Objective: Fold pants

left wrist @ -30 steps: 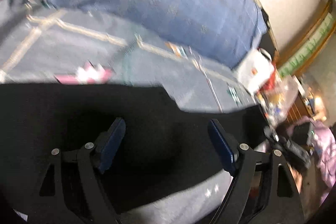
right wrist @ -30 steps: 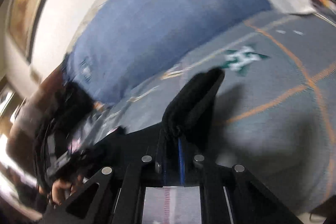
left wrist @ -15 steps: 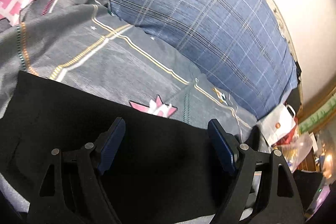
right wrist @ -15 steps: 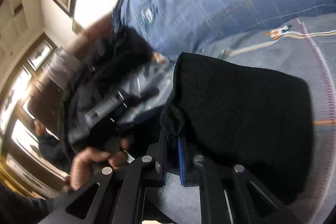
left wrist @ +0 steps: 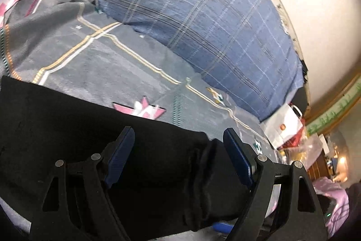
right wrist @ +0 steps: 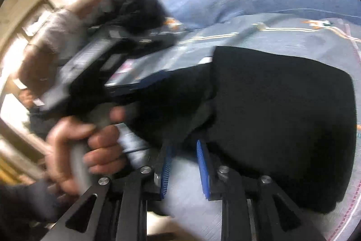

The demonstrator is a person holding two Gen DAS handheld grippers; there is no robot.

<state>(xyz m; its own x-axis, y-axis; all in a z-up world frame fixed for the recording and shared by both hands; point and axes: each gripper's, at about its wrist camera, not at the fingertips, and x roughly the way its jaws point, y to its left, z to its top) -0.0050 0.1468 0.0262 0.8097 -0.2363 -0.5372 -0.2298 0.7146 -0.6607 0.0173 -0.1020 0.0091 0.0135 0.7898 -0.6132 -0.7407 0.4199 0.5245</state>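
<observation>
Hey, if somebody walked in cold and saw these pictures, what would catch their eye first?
The black pants, folded over on the grey patterned blanket, fill the foreground. Behind them lies a big blue plaid pillow. The right tool is opening at the pants' near edge, beside the hand gripping the left tool's handle.

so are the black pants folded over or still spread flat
Folded: the black pants lie doubled in a thick layered stack on the bedspread.

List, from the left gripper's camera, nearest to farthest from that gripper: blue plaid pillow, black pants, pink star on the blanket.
From the left gripper:
1. Black pants, right under its fingers.
2. Pink star, just beyond the pants' edge.
3. Blue plaid pillow, farthest, against the wall.
</observation>
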